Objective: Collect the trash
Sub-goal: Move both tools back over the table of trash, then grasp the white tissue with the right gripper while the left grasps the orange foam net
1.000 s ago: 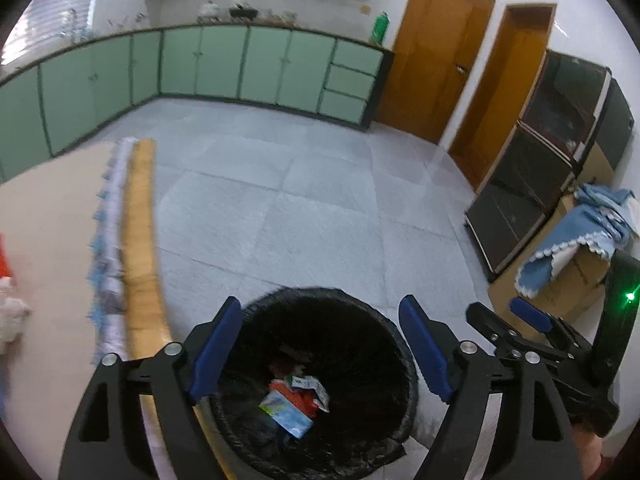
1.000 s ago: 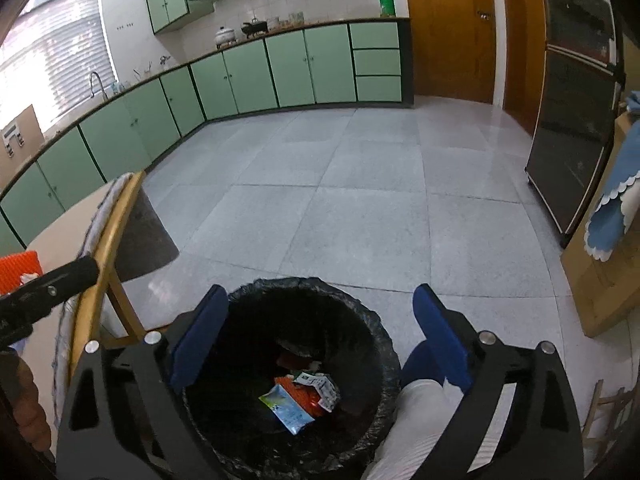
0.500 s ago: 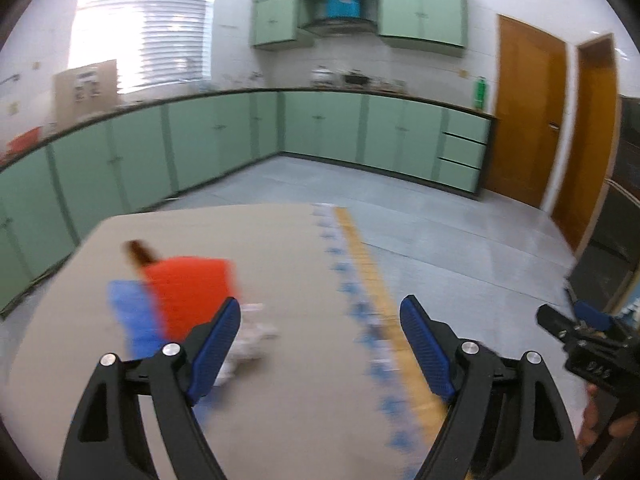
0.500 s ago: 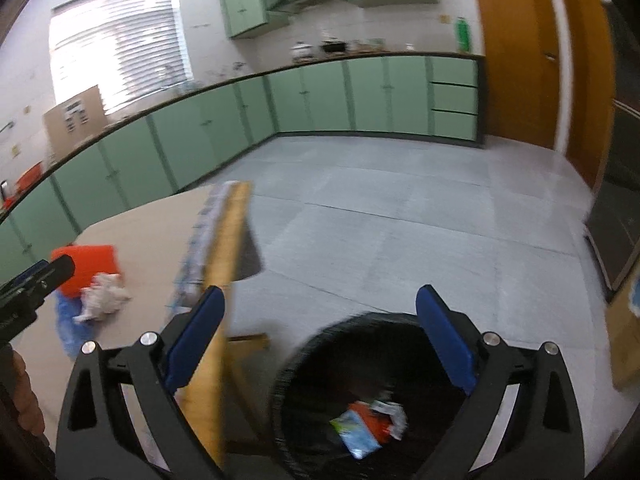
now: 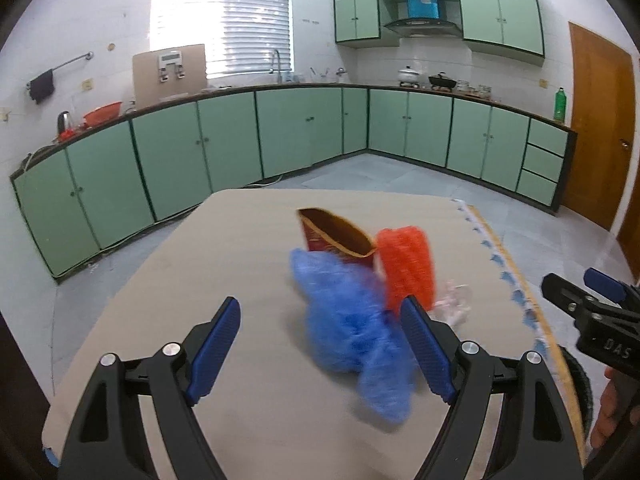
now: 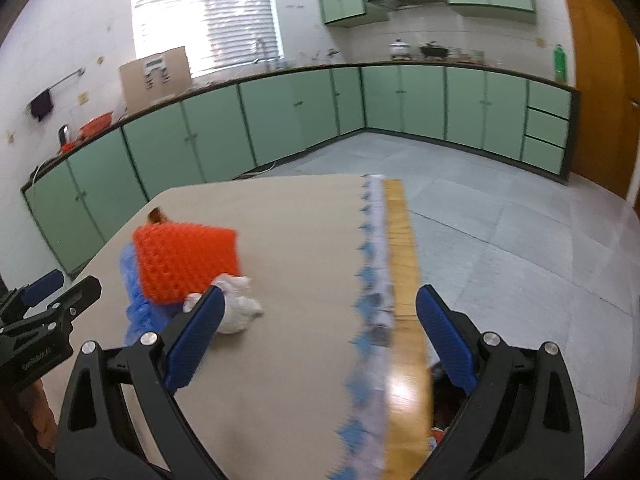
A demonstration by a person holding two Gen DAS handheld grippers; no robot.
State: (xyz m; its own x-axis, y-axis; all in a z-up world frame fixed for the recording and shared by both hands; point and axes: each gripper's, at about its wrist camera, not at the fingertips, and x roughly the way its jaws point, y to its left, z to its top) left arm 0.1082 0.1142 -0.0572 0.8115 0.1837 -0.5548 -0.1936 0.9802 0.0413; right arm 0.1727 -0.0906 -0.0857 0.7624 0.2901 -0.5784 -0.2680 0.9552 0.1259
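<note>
Both the left gripper point(image 5: 320, 344) and right gripper point(image 6: 316, 330) are hovering with fingers spread, gripping nothing, over the beige tabletop point(image 5: 224, 248), where crumpled blue plastic point(image 5: 348, 332), orange mesh point(image 5: 406, 268) and white tissue point(image 6: 236, 310) are lying together.

green cabinets point(image 5: 300, 136) | blinded window point(image 5: 222, 16) | grey tile floor point(image 6: 500, 216)

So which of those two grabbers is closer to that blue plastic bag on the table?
Left. The left gripper points straight at the blue plastic bag, which lies between its open fingers. The right gripper sits further right, near the table edge, also open.
</note>
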